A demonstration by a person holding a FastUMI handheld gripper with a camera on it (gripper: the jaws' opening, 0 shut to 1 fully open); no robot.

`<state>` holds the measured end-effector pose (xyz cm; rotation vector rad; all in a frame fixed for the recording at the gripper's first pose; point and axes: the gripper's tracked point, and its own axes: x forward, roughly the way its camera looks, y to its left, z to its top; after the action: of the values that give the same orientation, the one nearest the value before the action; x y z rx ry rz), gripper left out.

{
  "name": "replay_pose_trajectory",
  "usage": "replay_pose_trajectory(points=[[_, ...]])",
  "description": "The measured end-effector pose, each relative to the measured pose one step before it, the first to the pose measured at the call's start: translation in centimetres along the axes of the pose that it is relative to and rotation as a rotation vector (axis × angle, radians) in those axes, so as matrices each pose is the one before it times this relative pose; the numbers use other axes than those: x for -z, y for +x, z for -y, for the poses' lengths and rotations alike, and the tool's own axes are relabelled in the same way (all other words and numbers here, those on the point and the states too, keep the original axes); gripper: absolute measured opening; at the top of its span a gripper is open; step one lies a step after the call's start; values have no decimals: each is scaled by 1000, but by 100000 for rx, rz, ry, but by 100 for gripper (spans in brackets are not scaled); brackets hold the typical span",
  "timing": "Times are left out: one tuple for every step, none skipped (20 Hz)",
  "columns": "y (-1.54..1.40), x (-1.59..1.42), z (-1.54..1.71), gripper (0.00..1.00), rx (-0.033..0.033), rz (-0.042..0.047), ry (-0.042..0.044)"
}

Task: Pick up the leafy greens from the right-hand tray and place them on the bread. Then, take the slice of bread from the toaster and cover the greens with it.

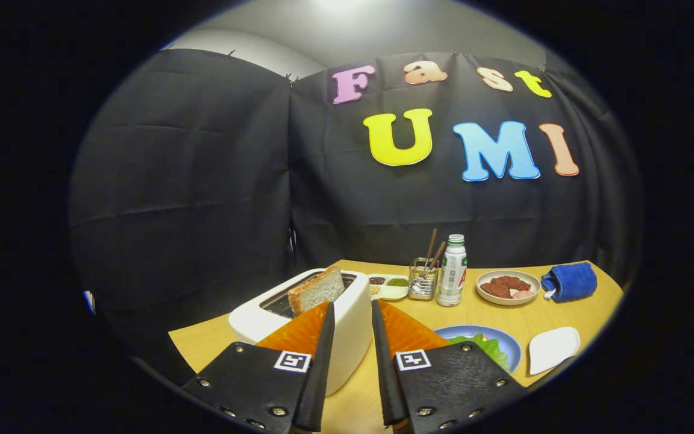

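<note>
While apart and empty, gripper [353,307] above toaster [299,319].

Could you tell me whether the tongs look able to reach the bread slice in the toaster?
Probably yes: the tongs are open and empty, and the bread slice stands up out of the toaster slot just ahead of them, with nothing between.
</note>
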<state>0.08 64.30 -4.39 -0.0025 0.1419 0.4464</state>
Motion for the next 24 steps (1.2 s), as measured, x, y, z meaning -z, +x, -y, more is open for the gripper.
replay_pose_trajectory(points=[[298,-73,-539,37,-307,-48,-538],[198,-117,-362,37,-135,73,-698],[379,-8,-547,37,-550,103,-173],[459,230,-509,37,-197,-459,-141],[398,1,-258,37,543,-606,182],[368,65,-73,37,949,-706,-332],[354,-31,-180,37,1106,-422,278],[349,80,-455,37,-54,42,403],[312,-104,-235,37,714,305,45],[253,12,-57,37,667,206,-305],[166,98,-295,37,-248,-625,64],[197,193,-305,37,-88,-604,-436],[230,-48,-255,37,18,-130,-454],[147,102,-256,37,34,-405,-730],[131,-91,-229,37,306,210,-849],[278,-15,-113,37,926,61,-1208],[212,-30,-50,37,917,-26,-1083],[384,258,-129,37,577,-375,-226],[404,132,146,37,1675,-95,-1368],[318,-48,513,37,2336,559,-1295],[579,89,-44,37,-346,325,343],[48,278,-274,24,-949,136,1025],[305,-190,3,12,-330,1504,147],[-163,116,539,12,1497,-426,106]])
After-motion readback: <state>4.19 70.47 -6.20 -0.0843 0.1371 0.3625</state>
